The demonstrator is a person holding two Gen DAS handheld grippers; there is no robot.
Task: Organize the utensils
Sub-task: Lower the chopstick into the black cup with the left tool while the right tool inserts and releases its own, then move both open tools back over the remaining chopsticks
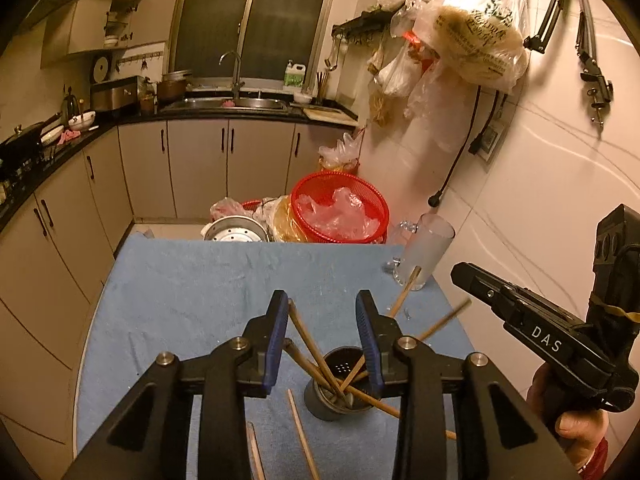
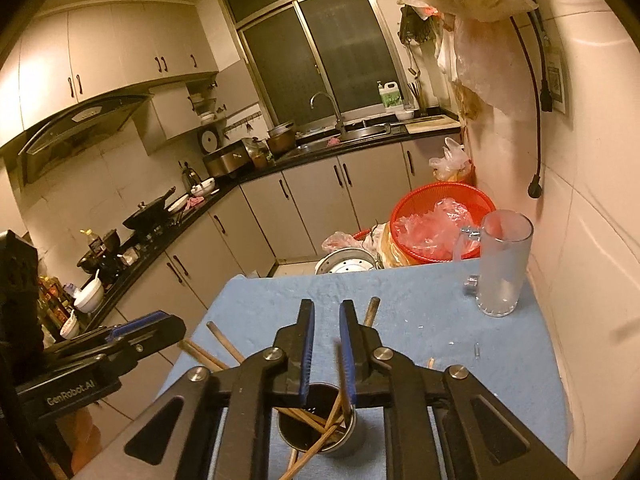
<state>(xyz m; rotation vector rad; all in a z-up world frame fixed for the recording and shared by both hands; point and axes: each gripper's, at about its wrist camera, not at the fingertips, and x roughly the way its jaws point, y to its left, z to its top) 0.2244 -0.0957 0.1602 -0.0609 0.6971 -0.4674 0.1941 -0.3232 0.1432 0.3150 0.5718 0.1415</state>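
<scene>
A dark metal utensil cup [image 1: 320, 408] [image 2: 360, 436] stands on the blue towel [image 1: 192, 288] just below both grippers. Several wooden chopsticks [image 1: 308, 344] [image 2: 320, 436] lean out of it in different directions. My left gripper [image 1: 322, 306] hovers over the cup with its jaws open; one chopstick rests against the inner side of its left finger, unclamped. My right gripper [image 2: 327, 306] is above the cup too, open by a narrow gap, with a blurred chopstick [image 2: 343, 364] beside its right pad. Two loose chopsticks [image 1: 302, 436] lie on the towel.
A frosted glass mug [image 1: 426, 252] [image 2: 505, 264] stands at the towel's far right by the tiled wall. Behind the table sit a red basket [image 1: 340, 206] with plastic bags and a metal steamer pot [image 1: 236, 234]. A person's hand [image 1: 576, 428] holds the right gripper.
</scene>
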